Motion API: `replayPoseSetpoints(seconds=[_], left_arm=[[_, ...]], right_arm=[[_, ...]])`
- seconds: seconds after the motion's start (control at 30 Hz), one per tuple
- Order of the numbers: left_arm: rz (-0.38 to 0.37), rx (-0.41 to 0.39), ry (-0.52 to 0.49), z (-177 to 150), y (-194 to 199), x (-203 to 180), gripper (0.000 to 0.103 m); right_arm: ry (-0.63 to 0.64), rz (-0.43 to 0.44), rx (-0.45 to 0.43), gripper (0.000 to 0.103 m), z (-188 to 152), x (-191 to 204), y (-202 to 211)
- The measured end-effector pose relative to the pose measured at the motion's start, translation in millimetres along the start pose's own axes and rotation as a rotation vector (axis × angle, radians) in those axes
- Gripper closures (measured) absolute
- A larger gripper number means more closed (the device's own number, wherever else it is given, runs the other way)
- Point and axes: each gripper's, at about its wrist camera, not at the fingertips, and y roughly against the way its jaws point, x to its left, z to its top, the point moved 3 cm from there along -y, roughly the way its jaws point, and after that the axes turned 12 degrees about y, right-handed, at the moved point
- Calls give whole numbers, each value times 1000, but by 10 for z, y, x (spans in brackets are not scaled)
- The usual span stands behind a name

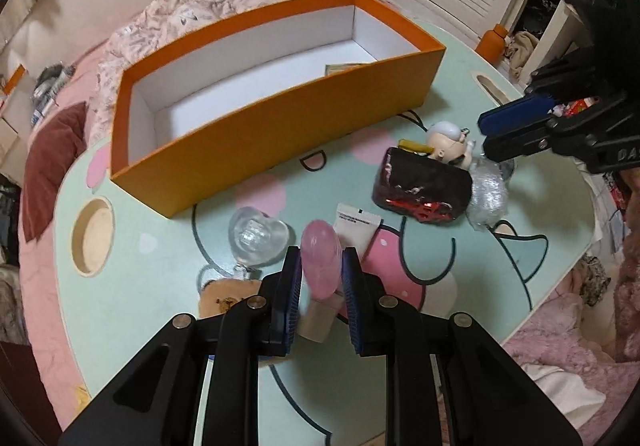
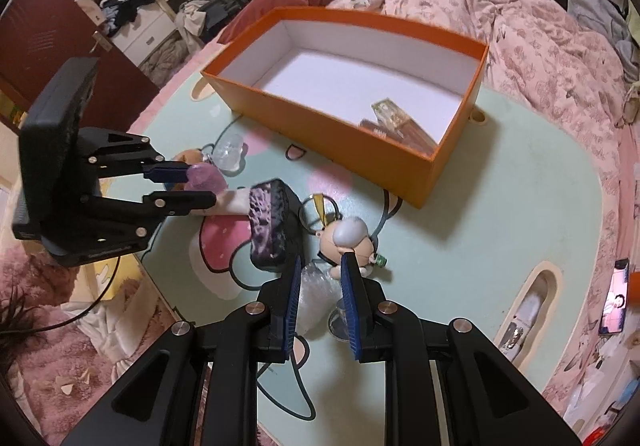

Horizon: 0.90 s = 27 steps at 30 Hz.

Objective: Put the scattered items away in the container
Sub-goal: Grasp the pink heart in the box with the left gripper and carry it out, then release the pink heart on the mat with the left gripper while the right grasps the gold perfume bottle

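A: We are looking along the left gripper [image 1: 320, 266], and its fingers are clamping on a pink egg-shaped object [image 1: 321, 260]. The blue pads are pressing on both sides of it, over the near edge of the tabletop [image 1: 540, 306].

B: From the right wrist view we are seeing the same grip from the side: the left gripper [image 2: 202, 185] is closing on the pink egg-shaped object [image 2: 206, 177] near the tabletop's left edge.

A: And the right gripper [image 2: 320, 266]?

B: Its fingers are standing close together, and a clear bubble-wrap bundle [image 2: 316, 294] is lying between and below them. We cannot tell whether the pads are pressing on it. A small white-haired figurine [image 2: 352, 238] is lying just beyond the fingertips, and a dark wrapped packet [image 2: 268, 221] is sitting just to the left.

A: In our left view the right gripper [image 1: 486, 133] is reaching in from the right edge, over the figurine [image 1: 450, 141] and the packet [image 1: 420, 185].

B: Where is the container sitting?

A: The orange box [image 1: 272, 125] is standing open along the far edge of the tabletop, against the bed's pink quilt [image 1: 180, 13]. A brownish item [image 2: 396, 121] is already lying in its right-hand end.

B: What is lying loose?

A: A clear heart-shaped piece [image 1: 258, 234] is lying just left of the egg, a white sachet [image 1: 356, 224] just right of it, and a tan plush thing [image 1: 228, 294] nearer the edge.
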Motion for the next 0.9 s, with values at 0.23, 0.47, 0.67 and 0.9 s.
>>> replayPoseSetpoints(seconds=[0.23,0.47,0.67,0.9], left_arm=[[-68,8,59,54,110,115,77],[-137,-51,220,153,402,568,60],[-157,-15,220,70,371,566,60],[-187,-20,187,19,424,422,60]], right_arm=[[26,-17,-25,83,140,16,101],[65,-91,-44,82,405,-57,291],[119,-212,55,82,821,-307,210],[201,-249,344,82,1144,-569,-482]])
